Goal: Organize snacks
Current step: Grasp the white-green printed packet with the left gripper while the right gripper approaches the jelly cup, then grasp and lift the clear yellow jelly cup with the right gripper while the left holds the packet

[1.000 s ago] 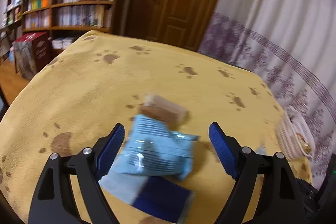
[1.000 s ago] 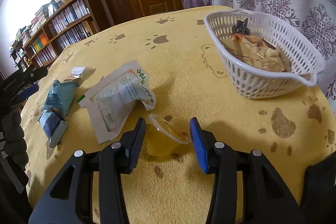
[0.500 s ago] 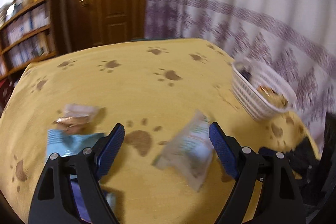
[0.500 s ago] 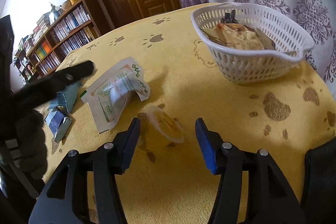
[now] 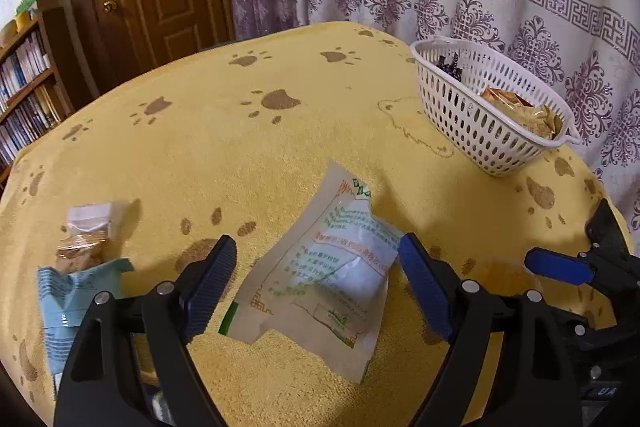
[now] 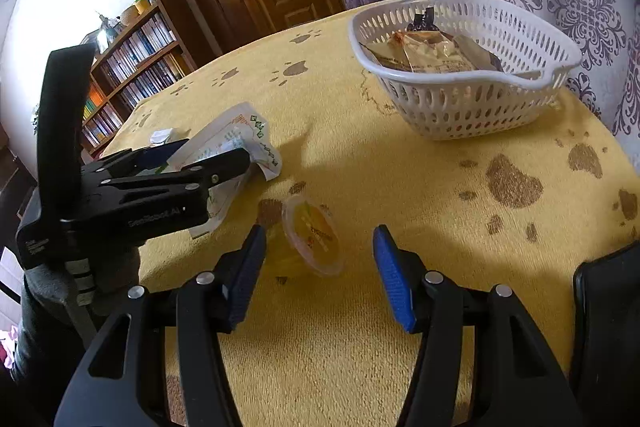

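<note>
In the left wrist view, the left gripper (image 5: 314, 277) hangs with its blue-padded jaws spread wide on either side of a pale printed snack pouch (image 5: 320, 267), which lies flat on the yellow paw-print tablecloth (image 5: 248, 155); neither pad visibly touches it. At about nine o'clock from the pouch lie a small clear-wrapped biscuit (image 5: 86, 233) and, just below it, a light blue packet (image 5: 70, 301). Toward two o'clock, well apart, stands the white slotted basket (image 5: 472, 123) holding a golden snack bag (image 5: 520, 111) and a dark wrapper. At three o'clock one blue finger of the right gripper (image 5: 558, 267) shows, its spread not readable here. In the right wrist view, the right gripper (image 6: 318, 275) is spread apart around a yellow jelly cup (image 6: 312, 237) tipped on its side on the cloth, its lid facing the camera, pads clear of it. The left gripper (image 6: 188, 163) sits at ten o'clock over the pouch (image 6: 240, 135). The basket (image 6: 460, 99) stands at one o'clock, with the golden bag (image 6: 424, 53) inside.
</note>
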Tool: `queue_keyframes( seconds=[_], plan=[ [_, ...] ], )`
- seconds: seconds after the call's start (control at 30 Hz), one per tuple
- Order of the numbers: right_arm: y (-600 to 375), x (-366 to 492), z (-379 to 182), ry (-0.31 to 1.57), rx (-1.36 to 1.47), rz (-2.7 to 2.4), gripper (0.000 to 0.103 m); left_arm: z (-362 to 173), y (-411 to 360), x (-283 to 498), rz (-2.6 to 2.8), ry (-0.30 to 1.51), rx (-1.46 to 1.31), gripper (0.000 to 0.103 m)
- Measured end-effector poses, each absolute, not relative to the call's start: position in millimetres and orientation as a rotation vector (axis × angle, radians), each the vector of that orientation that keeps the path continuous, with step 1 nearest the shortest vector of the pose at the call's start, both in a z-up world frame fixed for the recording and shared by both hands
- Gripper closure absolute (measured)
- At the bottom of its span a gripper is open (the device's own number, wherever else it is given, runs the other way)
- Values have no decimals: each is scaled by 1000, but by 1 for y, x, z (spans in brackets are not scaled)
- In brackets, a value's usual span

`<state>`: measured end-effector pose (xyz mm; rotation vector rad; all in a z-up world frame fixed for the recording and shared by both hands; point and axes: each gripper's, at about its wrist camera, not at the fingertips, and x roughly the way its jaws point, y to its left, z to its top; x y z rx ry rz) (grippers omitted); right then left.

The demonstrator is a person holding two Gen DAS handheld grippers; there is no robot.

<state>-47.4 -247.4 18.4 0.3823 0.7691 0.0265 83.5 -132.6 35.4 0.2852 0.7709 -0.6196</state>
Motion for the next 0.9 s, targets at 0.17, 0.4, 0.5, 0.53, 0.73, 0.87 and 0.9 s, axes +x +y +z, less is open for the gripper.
queue_keyframes(
  seconds=[0.17, 0.4, 0.5, 0.53, 0.73, 0.87, 0.9],
  plan=[
    [-248, -54, 18, 781, 392, 30, 45, 30, -136, 85, -630, 790, 296, 20],
    [-244, -63, 16, 801, 377, 34, 45, 19, -133, 91, -615, 823, 288, 34],
    [-242, -65, 15, 809, 369, 34, 45, 20, -128, 93, -624, 820, 251, 49],
    [-242, -66, 15, 811, 366, 35, 45, 21, -128, 93, -626, 816, 248, 52],
    [-238, -76, 16, 831, 356, 40, 45, 31, -116, 94, -599, 779, 183, 69],
    [-235, -86, 13, 871, 388, 69, 45, 43, -101, 96, -567, 745, 130, 71],
    [-233, -87, 13, 875, 392, 72, 45, 46, -97, 96, -561, 736, 121, 71]
  ],
)
